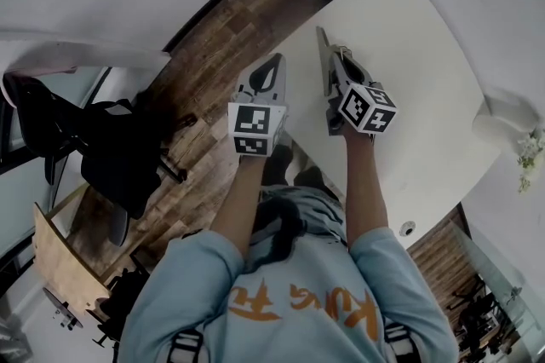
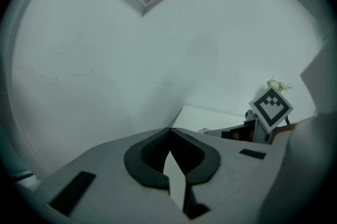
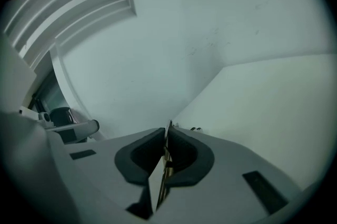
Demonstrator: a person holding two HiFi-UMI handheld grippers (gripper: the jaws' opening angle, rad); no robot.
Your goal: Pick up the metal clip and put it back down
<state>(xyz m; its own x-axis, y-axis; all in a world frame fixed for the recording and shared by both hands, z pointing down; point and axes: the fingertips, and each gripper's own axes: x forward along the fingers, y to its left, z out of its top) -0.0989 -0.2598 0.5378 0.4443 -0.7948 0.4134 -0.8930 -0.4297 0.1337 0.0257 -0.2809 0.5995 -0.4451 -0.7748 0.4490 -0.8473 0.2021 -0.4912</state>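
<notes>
Orange shirt print (image 1: 294,302), not legible

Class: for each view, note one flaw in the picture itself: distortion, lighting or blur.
Head view: fisheye curves the edge of the white table. Left gripper view: dark corners, dim greenish cast, soft left gripper. Right gripper view: same dark corners; the metal clip in the right gripper sits in shadow.

Your metal clip (image 3: 166,159) shows edge-on in the right gripper view. It is a thin, dull, brownish strip of metal, pinched upright between the 2 dark pads of your right gripper (image 3: 167,131). Its narrow tip pokes just past the pad tips. The white table (image 3: 274,112) lies beyond it. The clip's finer shape cannot be made out.
</notes>
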